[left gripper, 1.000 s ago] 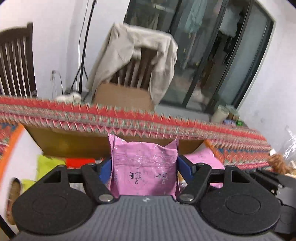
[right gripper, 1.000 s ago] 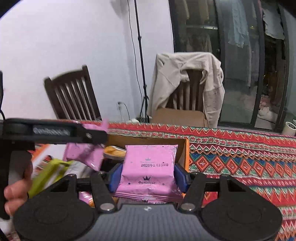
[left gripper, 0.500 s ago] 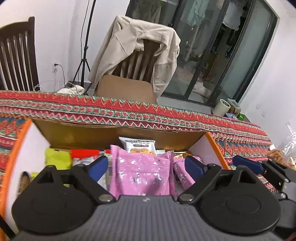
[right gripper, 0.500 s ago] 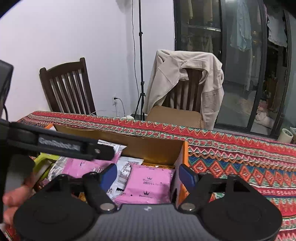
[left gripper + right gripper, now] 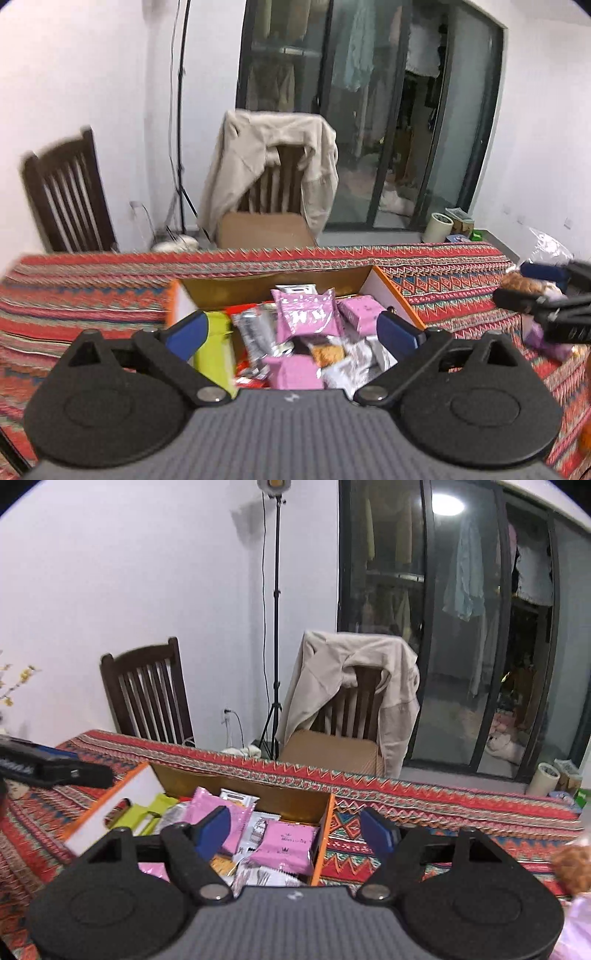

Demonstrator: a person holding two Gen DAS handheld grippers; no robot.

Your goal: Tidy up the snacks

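A chair [image 5: 280,192] draped with a beige jacket [image 5: 258,162] stands behind the patterned tablecloth [image 5: 92,295], where the open box [image 5: 391,291] holds pink packets [image 5: 306,314] among other snacks, and above it the left gripper [image 5: 291,330] and right gripper [image 5: 295,830] hover, both spread wide and holding nothing.

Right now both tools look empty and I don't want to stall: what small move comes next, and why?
Probably swing the right tool toward the loose snacks lying on the tablecloth to the right. Both it and the left tool stand open and empty above the box, where the pink packets already lie.
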